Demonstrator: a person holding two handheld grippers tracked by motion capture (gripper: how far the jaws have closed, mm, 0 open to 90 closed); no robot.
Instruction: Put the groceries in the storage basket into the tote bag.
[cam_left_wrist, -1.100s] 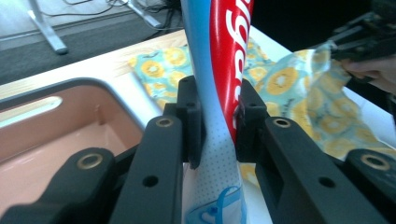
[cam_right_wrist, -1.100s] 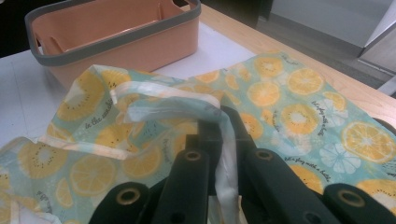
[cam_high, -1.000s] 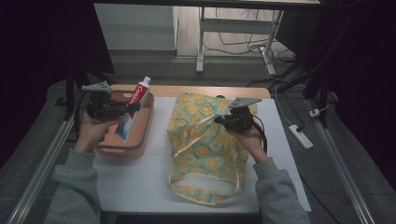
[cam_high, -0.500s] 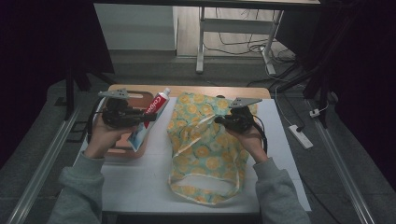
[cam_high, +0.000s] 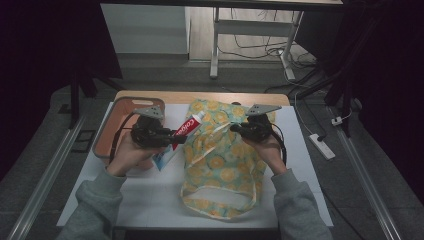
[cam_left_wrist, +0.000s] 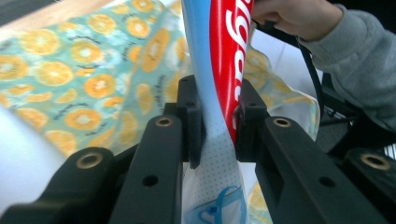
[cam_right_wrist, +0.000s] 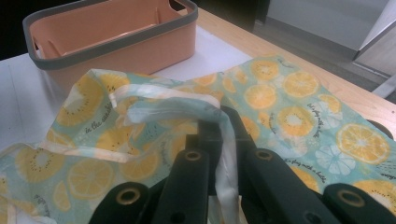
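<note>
On table: basket (cam_high: 107, 131) empty | left claw (cam_high: 172, 134) clamps toothpaste (cam_high: 189, 126) | right claw (cam_high: 235, 128) clamps bag (cam_high: 220, 165) handle

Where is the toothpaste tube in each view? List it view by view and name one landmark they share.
High view: the toothpaste tube sits left of centre, clamped in the left gripper, cap pointing toward the bag.
Left gripper view: it rises up the middle between the jaws.
Right gripper view: not in it.
Shared landmark: the orange-print bag.
</note>
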